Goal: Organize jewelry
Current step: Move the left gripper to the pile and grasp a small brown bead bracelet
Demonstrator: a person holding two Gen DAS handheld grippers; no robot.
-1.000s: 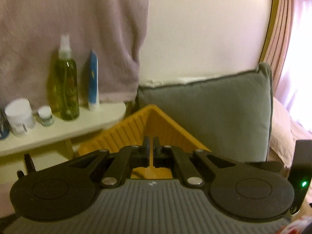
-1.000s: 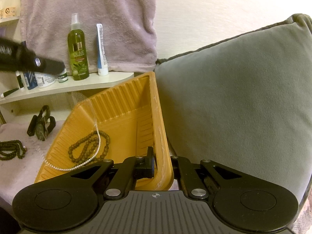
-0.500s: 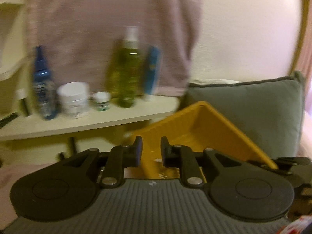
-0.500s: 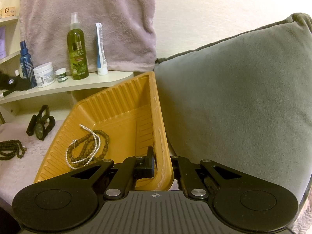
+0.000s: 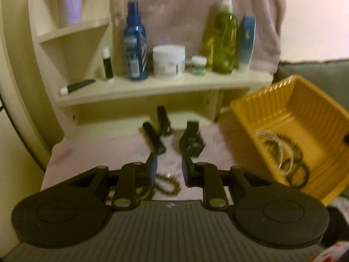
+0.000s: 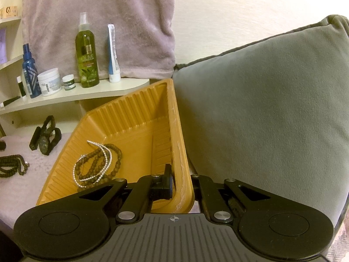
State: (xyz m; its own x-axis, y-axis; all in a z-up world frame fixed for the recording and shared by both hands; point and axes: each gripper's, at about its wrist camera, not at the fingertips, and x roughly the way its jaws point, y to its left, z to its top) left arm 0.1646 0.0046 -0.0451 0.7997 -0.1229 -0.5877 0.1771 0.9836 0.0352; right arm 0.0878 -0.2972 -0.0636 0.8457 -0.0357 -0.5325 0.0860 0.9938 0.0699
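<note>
Tray point(image 6: 135, 118), yellow-orange ribbed plastic, is the landmark. Right gripper point(image 6: 181, 183) holds it: the fingers are closed on the tray's near corner rim, one inside the wall, one outside, so the tray sits tipped with its far side raised, beside the grey cushion point(image 6: 272, 109). Judged purpose: the tilt presents the opening toward the left side and lets contents settle low.

Contents of tray: brown bead strand point(image 6: 102, 163), matte round beads, coiled; silver chain point(image 6: 96, 168), fine, bright, looped over the beads. Both lie on the tray floor toward its lower left wall.

Left gripper point(image 5: 167, 168): fingers parted by a moderate gap, holding nothing. It hangs over the pink fuzzy cloth point(image 5: 98, 150) left of the tray. Directly below the gap lies a dark bead necklace point(image 5: 168, 183), loosely heaped, part hidden by the gripper body. Likely next pick, judged from position. Soft strand; a pinch may catch only one loop and trail the rest.

Further left of the tray and beyond the necklace: black wristwatches point(image 6: 47, 135), stiff straps, on the cloth. Left view is blurred; details there uncertain.

Shelf point(image 6: 76, 96) behind the tray carries bottles and jars, not task items.
</note>
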